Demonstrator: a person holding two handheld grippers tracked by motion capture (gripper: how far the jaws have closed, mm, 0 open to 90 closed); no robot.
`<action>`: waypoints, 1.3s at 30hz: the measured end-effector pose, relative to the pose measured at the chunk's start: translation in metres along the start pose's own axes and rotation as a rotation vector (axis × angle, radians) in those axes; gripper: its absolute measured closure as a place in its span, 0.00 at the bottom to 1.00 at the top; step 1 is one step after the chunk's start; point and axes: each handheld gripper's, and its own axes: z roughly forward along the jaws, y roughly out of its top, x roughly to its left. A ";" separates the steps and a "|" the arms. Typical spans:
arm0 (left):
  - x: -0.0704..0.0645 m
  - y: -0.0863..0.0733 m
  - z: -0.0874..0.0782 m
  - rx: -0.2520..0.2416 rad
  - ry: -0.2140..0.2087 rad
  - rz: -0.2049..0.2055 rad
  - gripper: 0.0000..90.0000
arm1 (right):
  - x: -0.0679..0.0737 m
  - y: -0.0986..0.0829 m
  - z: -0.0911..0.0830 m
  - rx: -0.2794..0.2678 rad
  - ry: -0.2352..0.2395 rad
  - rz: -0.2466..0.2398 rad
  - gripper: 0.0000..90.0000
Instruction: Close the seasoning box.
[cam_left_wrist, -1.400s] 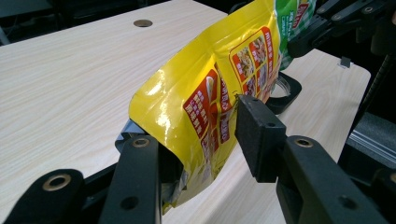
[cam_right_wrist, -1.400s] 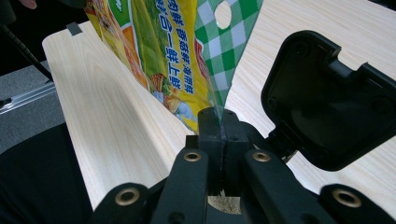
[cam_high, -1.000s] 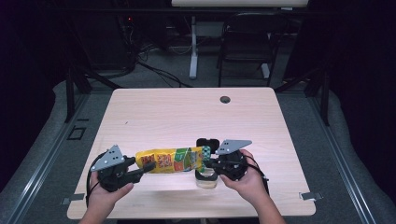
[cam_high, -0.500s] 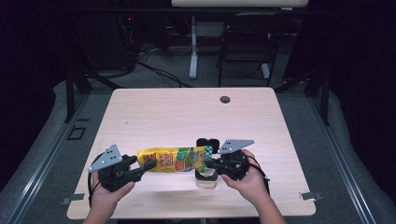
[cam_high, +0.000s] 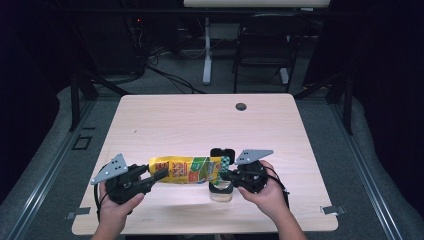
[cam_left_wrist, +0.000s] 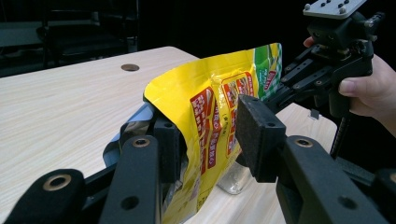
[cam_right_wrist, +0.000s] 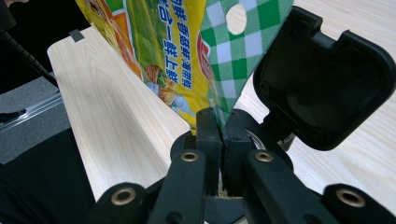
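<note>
High view, left to right: left gripper (cam_high: 150, 180) sits at the yellow snack pouch's (cam_high: 187, 170) bottom end, pouch stretched level between both grippers, above the table (cam_high: 175, 120). Left gripper view: jaws parted, pads either side of the pouch's (cam_left_wrist: 210, 116) opened, gaping end; the far pad looks just off the foil, the near one is against or just beside it, can't tell, so I judge this grip released or only loosely bracketing, not clenched. Silvery inner lining shows at that mouth, so this end is the open one, probably kept up so contents slide away toward the other side. Middle: pouch body hangs off the tabletop, roughly horizontal. Right: right gripper (cam_high: 225, 176) clenched on the pouch's green-checked header strip (cam_right_wrist: 233, 56), jaws shut tight together on the foil just below the hang hole, carrying the weight. Directly under and beyond those jaws stands a clear jar (cam_high: 220, 192) with a black flip lid (cam_right_wrist: 322, 79) swung open and tilted back, rim partly showing behind the right jaw. Likely reason for the layout: lid open to receive, pouch held over it, two-ended hold keeps the floppy bag controlled. Which end actually pours I can't tell. Grommet hole (cam_high: 241, 106) far side of table, well apart from everything.
</note>
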 end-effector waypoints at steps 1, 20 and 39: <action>0.000 0.000 0.000 -0.001 -0.001 -0.001 0.70 | 0.000 0.000 0.000 -0.001 -0.001 0.002 0.98; -0.005 0.008 0.003 -0.003 -0.023 0.026 0.71 | -0.003 -0.004 0.001 -0.001 0.002 0.018 0.96; -0.010 0.013 0.008 -0.035 -0.031 0.036 0.74 | -0.007 -0.009 0.003 0.011 0.003 0.027 0.96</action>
